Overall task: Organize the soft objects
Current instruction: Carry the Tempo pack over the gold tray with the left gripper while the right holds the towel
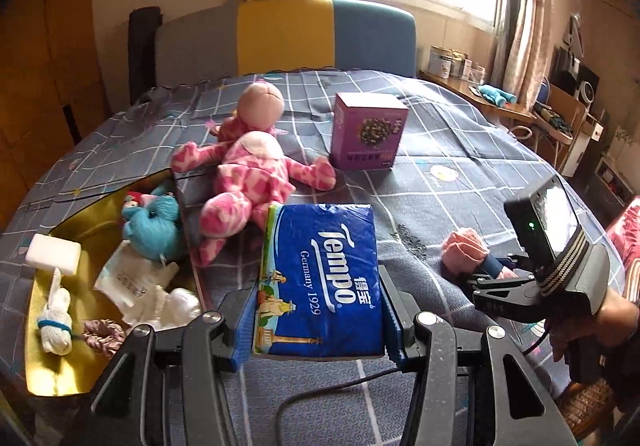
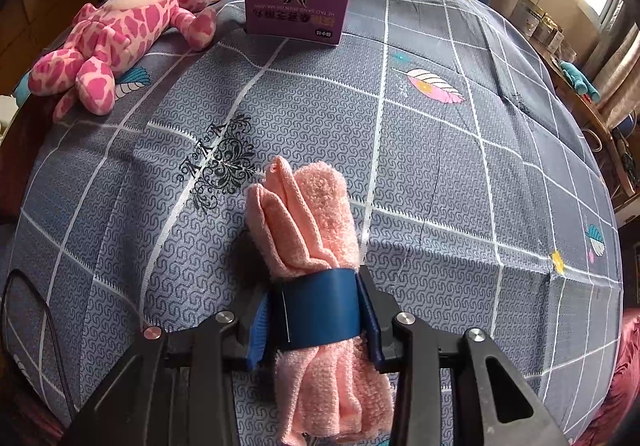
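Note:
My left gripper (image 1: 318,338) is shut on a blue Tempo tissue pack (image 1: 318,278) and holds it over the bed. My right gripper (image 2: 316,320) is shut on a rolled pink towel (image 2: 308,222) with a blue band; it also shows in the left wrist view (image 1: 466,248). A pink spotted plush toy (image 1: 248,166) lies on the bed; it also shows in the right wrist view (image 2: 116,34). A gold-lined box (image 1: 44,374) at the left holds a teal plush (image 1: 154,222), white cloths, a white sponge (image 1: 54,254) and a scrunchie.
A purple carton (image 1: 368,130) stands on the grey checked bedspread (image 2: 440,174) behind the plush. A yellow and blue headboard (image 1: 324,34) is at the far end. A cluttered desk (image 1: 500,102) stands at the right under the window.

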Action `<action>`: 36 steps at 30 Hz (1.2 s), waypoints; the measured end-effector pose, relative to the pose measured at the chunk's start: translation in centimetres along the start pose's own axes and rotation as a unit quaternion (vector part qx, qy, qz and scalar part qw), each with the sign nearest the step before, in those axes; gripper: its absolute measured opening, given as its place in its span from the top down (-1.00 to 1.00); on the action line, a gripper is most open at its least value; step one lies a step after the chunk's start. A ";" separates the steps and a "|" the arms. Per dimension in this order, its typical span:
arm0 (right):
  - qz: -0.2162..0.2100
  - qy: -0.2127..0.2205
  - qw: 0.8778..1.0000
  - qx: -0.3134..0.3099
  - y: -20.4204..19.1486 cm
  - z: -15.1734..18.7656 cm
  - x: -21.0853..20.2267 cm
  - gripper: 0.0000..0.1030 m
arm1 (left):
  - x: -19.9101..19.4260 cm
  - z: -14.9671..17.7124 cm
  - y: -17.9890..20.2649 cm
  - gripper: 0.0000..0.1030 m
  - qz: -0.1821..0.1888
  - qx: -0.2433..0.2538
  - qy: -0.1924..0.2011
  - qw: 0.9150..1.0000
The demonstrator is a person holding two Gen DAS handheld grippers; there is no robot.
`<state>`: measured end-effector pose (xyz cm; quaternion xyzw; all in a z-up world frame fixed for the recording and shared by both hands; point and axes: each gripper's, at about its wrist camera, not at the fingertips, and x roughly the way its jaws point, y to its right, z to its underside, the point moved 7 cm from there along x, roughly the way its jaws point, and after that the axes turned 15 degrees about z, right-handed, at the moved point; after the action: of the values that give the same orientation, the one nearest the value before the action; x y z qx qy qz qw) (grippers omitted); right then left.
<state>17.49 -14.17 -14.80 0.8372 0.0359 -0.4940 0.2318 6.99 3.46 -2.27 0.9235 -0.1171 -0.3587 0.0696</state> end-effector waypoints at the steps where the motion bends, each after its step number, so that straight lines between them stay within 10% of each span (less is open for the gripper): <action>1: -0.001 -0.001 1.000 0.002 0.0 0.0 0.0 0.26 | -0.2 -0.1 -0.3 -0.01 -0.004 -0.002 0.002 1.000; 36: 0.013 0.014 1.000 -0.018 0.3 -0.1 -0.4 0.27 | -8.1 3.4 -15.0 -0.01 -0.117 -0.149 0.033 0.981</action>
<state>17.50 -14.33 -14.28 0.8401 0.0369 -0.4785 0.2528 1.41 19.92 -2.74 0.9214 0.0488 -0.3470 0.1678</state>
